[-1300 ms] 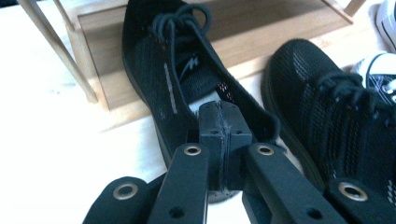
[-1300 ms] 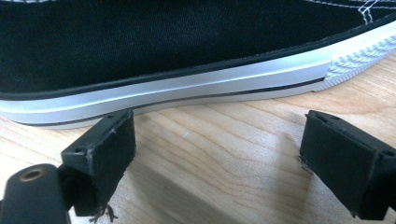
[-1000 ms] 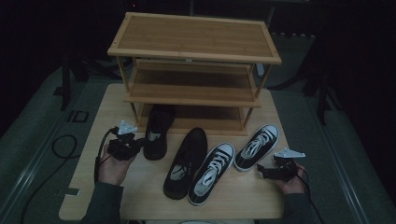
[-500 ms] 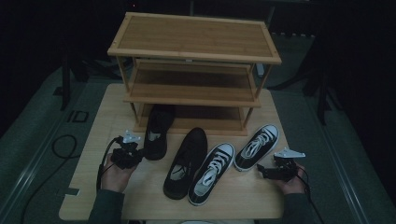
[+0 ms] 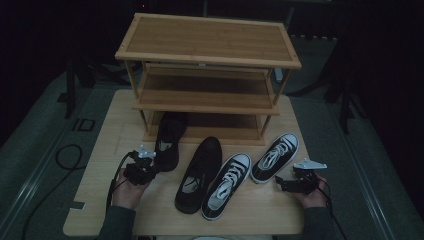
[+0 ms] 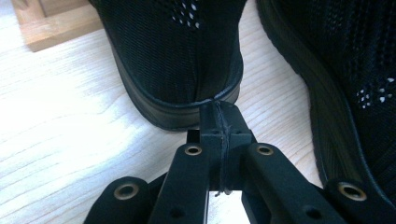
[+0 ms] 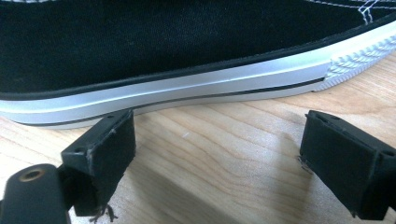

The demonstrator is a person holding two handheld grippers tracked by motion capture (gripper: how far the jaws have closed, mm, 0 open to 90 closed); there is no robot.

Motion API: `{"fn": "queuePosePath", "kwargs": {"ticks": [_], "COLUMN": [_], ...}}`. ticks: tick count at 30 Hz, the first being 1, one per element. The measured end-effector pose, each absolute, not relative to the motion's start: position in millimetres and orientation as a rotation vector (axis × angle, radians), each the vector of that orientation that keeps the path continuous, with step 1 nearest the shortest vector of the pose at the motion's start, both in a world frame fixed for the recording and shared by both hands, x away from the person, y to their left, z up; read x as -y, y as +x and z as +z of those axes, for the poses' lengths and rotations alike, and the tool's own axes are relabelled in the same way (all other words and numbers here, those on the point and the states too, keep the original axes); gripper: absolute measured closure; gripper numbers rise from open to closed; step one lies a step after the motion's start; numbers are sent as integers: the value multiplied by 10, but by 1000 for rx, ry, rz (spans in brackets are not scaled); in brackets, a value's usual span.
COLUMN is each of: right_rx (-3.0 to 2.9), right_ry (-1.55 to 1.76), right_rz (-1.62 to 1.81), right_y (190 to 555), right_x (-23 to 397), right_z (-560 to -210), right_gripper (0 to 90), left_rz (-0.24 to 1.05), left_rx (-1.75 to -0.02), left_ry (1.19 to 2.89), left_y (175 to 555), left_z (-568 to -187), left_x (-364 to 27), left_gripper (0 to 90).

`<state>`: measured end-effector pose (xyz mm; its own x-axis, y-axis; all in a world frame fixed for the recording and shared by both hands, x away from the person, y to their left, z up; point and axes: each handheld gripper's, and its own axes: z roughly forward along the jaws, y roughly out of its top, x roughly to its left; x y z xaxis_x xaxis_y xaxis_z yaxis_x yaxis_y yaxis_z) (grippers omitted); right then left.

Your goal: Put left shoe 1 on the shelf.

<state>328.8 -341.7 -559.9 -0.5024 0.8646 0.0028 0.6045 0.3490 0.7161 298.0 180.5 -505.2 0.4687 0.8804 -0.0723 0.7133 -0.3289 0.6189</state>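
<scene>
Here the left gripper (image 5: 141, 169) rests low over the pale wooden table (image 5: 100, 150), its jaws clenched flat against each other with nothing between them. In the left gripper view the closed jaw tips (image 6: 219, 122) sit directly at the heel of the black mesh slip-on shoe (image 6: 173, 56), at the seam where the rubber sole meets the upper; whether the tips touch the heel or stand just off it cannot be told. A second black mesh slip-on shoe (image 6: 355, 79) lies to the right of the jaws in that view, apart from them.

In the high view the first black shoe (image 5: 169, 140) extends forward from the left gripper, its toe under the lowest shelf of the three-tier bamboo shoe rack (image 5: 210, 50). The second black shoe (image 5: 200, 172) lies between the two grippers, nearer the left one.

The right gripper (image 5: 287, 184) is released: its two black jaws stand wide apart with bare table between them. In the right gripper view the white rubber sole of the black canvas sneaker (image 7: 187, 51) runs across just ahead of the jaw tips, apart from both pads. In the high view this sneaker (image 5: 276, 156) lies ahead and to the left of the right gripper; its matching black-and-white sneaker (image 5: 227, 185) lies farther to the left.
</scene>
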Motion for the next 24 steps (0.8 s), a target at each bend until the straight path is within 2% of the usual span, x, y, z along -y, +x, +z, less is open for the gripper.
{"fn": "queuePosePath", "kwargs": {"ticks": [24], "right_rx": [-2240], "right_ry": [1291], "right_rz": [947], "right_y": [3288], "right_x": [3417], "right_z": [-5600], "right_gripper": [103], "left_rz": [401], "left_rx": [-1296], "left_ry": [2177], "left_y": [3154], "left_z": [-5095], "left_x": [-1596], "left_gripper": [900]}}
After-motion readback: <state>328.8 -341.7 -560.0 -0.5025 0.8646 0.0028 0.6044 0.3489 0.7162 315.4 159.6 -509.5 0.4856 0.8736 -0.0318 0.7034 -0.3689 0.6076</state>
